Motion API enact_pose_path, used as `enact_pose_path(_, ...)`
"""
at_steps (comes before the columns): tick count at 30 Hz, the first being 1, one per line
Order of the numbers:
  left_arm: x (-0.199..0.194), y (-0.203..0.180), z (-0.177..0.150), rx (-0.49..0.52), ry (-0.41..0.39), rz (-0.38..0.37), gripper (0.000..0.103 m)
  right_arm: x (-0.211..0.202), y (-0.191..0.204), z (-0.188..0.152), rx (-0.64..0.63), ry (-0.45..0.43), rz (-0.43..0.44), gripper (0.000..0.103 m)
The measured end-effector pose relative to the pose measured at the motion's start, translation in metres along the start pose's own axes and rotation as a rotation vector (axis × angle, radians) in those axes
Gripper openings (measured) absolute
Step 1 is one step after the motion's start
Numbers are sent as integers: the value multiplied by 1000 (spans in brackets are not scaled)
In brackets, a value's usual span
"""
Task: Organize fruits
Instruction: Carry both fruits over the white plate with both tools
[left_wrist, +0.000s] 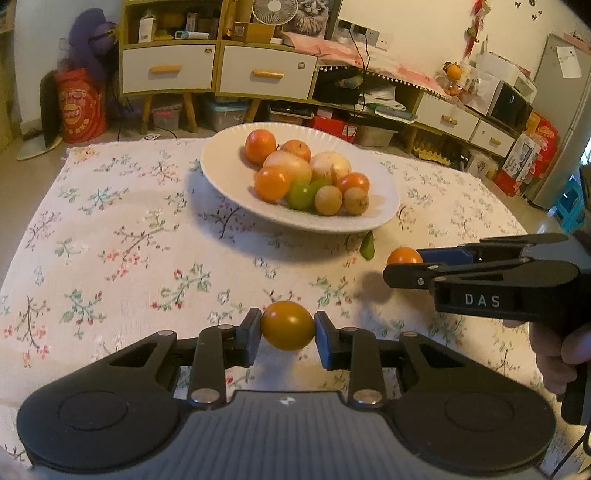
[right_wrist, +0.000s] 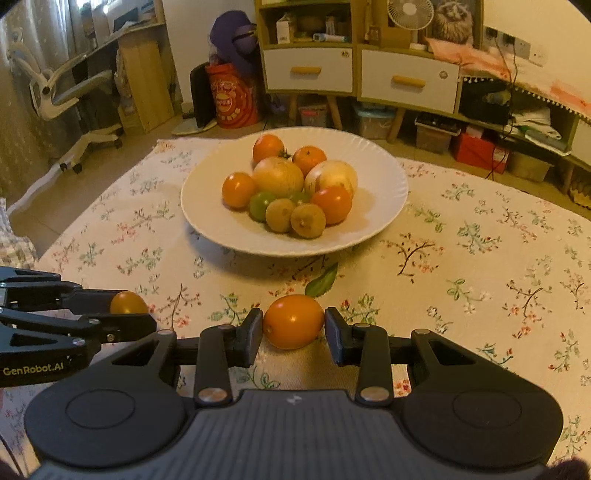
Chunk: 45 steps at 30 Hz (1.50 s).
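A white plate (left_wrist: 229, 162) on the flowered cloth holds several orange, pale yellow, green and brown fruits (left_wrist: 291, 166); it also shows in the right wrist view (right_wrist: 207, 206). My left gripper (left_wrist: 287, 326) is shut on a yellow-orange tomato (left_wrist: 287, 325), held in front of the plate. My right gripper (right_wrist: 293, 323) is shut on an orange tomato (right_wrist: 293, 321), also in front of the plate. Each gripper shows in the other's view: the right one (left_wrist: 404, 264) with its tomato (left_wrist: 404, 255), the left one (right_wrist: 129, 314) with its tomato (right_wrist: 127, 303).
A green leaf (right_wrist: 323, 282) lies on the cloth just before the plate. Behind the table stand drawer cabinets (left_wrist: 218, 70), a red bag (left_wrist: 79, 107), storage boxes and a desk chair (right_wrist: 70, 96).
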<state>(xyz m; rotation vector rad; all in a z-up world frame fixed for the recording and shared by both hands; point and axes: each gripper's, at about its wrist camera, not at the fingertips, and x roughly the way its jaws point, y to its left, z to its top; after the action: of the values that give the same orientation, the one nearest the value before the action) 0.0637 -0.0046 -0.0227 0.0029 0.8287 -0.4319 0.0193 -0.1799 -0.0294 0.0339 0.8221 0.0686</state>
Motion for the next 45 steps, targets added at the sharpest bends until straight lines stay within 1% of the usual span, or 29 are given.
enact_pose_path(10, 0, 2, 35, -55, -63, 13, 13, -11, -15, 22, 64, -73, -19, 33)
enact_pose_path(14, 5, 2, 52, -66, -102, 33, 13, -7, -22, 33, 87, -94, -41, 33)
enact_pose_path(20, 17, 11, 76, -116, -137, 46, 13, 5, -33, 43, 131, -108, -66, 33)
enact_pose_path(24, 30, 17, 87, -143, -143, 81, 13, 13, -40, 50, 156, -114, -73, 33)
enact_pose_path(26, 37, 18, 92, -138, -152, 111, 13, 17, -41, 52, 162, -114, -78, 33)
enact_pose_path(28, 42, 19, 97, -135, -157, 126, 13, 20, -43, 53, 162, -117, -78, 33)
enact_pose_path(34, 60, 21, 102, -123, -146, 164, 13, 28, -48, 55, 163, -122, -101, 33)
enact_pose_path(36, 64, 23, 101, -136, -136, 166, 13, 30, -50, 55, 164, -126, -106, 33)
enact_pose_path(41, 67, 22, 102, -128, -136, 155, 13, 32, -55, 57, 176, -139, -105, 33)
enact_pose_path(45, 70, 21, 102, -114, -130, 147, 13, 35, -53, 57, 151, -142, -110, 33)
